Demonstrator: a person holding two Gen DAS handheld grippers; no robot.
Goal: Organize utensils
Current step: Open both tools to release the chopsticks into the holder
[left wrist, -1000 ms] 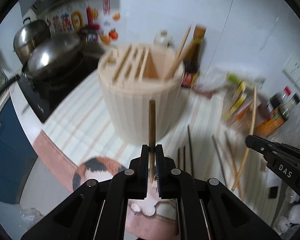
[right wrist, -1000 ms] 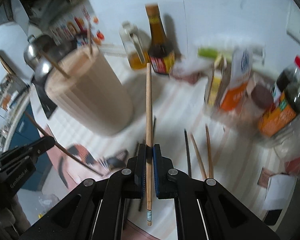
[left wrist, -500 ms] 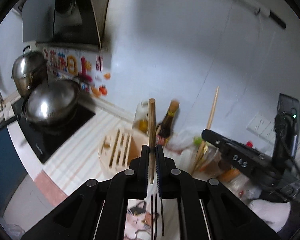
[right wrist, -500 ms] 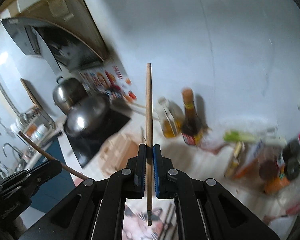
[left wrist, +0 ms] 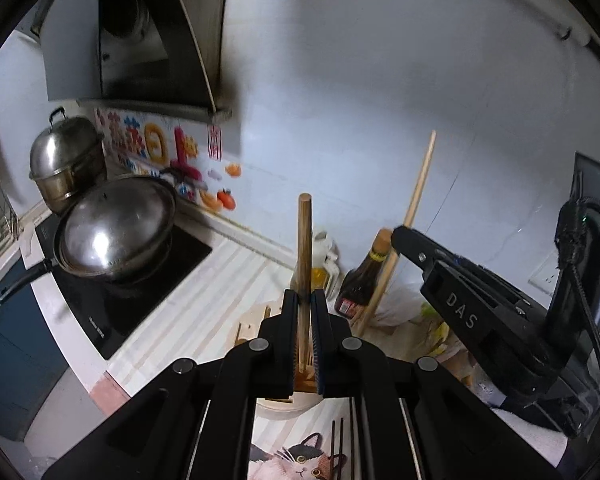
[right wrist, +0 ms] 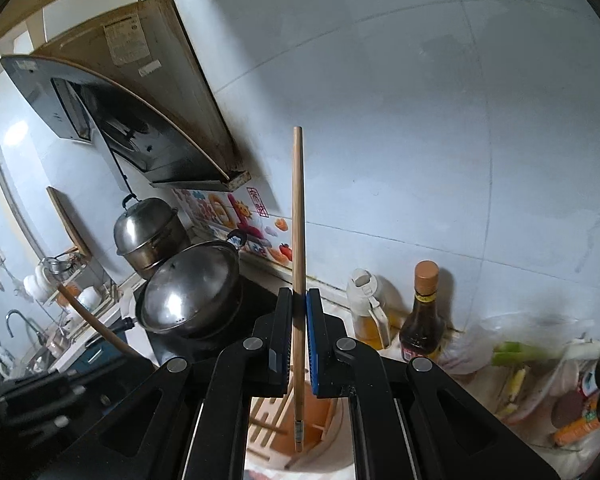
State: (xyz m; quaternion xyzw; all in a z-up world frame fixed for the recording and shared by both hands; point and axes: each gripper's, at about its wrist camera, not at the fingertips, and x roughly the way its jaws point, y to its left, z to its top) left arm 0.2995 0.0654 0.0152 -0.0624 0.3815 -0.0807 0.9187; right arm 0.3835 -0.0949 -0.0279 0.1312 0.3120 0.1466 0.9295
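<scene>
Item: two wooden chopsticks, one per gripper, both held above a round wooden utensil holder (right wrist: 332, 420) with slotted compartments on the striped counter. The left gripper (left wrist: 305, 340) is clamped narrow on a darker chopstick (left wrist: 304, 248), whose long axis runs up and forward along the fingers; its lower end is seen between the jaws, over the holder's top. The right gripper (right wrist: 299, 344) is likewise pinched tight on a paler chopstick (right wrist: 298, 220), its axis near upright in the right wrist view and its lower tip hanging over an open compartment of the holder. From each claw the holder lies directly below and slightly ahead. Which hand is nearer the holder cannot be told for certain. A straight descent along each stick's axis is judged to be what insertion calls for. More dark chopsticks (left wrist: 337, 456) are noted loose on the cat-print mat.
</scene>
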